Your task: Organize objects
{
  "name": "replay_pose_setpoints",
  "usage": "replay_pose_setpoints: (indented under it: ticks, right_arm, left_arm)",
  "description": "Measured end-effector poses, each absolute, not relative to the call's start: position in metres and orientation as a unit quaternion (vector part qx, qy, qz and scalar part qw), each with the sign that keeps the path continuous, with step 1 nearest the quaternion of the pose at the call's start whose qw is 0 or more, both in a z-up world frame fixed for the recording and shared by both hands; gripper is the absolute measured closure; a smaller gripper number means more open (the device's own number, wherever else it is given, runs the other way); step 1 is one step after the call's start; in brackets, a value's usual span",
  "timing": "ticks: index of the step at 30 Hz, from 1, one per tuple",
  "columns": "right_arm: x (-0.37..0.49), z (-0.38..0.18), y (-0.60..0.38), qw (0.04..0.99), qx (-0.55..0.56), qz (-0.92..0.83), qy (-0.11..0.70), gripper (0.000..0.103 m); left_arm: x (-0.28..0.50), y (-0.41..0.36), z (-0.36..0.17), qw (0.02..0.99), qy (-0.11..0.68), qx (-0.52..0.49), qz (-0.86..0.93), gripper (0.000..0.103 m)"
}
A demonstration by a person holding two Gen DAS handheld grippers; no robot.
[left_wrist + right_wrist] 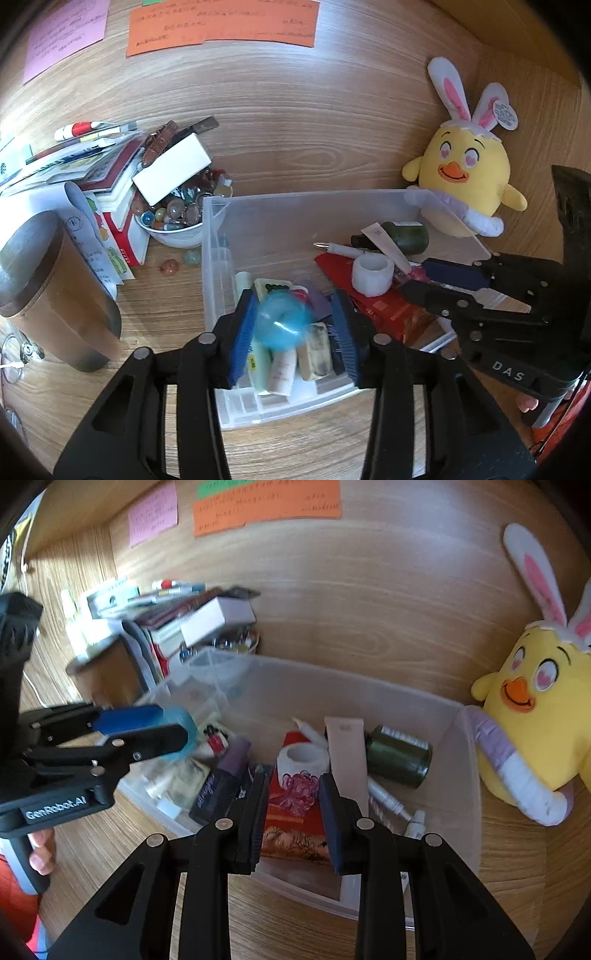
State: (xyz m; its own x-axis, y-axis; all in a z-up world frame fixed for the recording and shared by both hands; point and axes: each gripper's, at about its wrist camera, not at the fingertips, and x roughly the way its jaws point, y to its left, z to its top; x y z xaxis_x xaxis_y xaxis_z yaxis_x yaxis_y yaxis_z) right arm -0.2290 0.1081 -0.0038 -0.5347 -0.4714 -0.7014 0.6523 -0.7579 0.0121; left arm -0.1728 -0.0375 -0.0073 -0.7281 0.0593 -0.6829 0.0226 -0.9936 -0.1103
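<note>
A clear plastic bin [214, 236] stands on the wooden desk and holds several small items. My left gripper [295, 325] hovers over the bin's near left part. A blurred light-blue round object [282, 319] lies between its pads; in the right wrist view it [183, 723] sits at the left gripper's tips [162, 727]. My right gripper [293, 808] is open over the bin's [461, 760] near edge, above a pink clear hair claw [299, 786] on a red booklet [295, 834]. It also shows in the left wrist view [424, 280], empty.
A yellow chick plush [465, 173] with bunny ears leans at the bin's right. A bowl of marbles [177, 221], a white box [173, 170], stacked books [110, 184] and a round brown canister [48, 288] stand left. A white tape roll [371, 275] and green bottle [408, 236] lie in the bin.
</note>
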Motion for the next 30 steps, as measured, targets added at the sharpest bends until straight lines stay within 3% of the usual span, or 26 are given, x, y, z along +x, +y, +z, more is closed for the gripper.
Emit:
replay_pose_setpoints:
  ticks: [9,15,21,26,30]
  right_arm:
    - [-0.226,0.001,0.107,0.325,0.358,-0.865,0.133,0.076]
    - [-0.214,0.019,0.114,0.321,0.334,-0.876,0.135,0.063]
    - [-0.196,0.036,0.127,0.319,0.307,-0.887,0.13,0.047]
    - [-0.178,0.044,0.139,0.313,0.282,-0.898,0.127,0.026]
    - [-0.166,0.045,0.149,0.303,0.272,-0.905,0.125,0.019]
  left_arm:
    - [-0.166,-0.037,0.001,0.014,-0.058,-0.355,0.933,0.054]
    - [-0.154,-0.035,0.016,0.017,-0.052,-0.337,0.94,0.053]
    - [-0.133,-0.029,0.029,0.015,-0.039,-0.31,0.95,0.035]
    - [-0.117,-0.023,0.032,0.006,-0.033,-0.294,0.955,0.004]
    - [-0.107,-0.021,0.03,0.009,-0.032,-0.295,0.955,0.003]
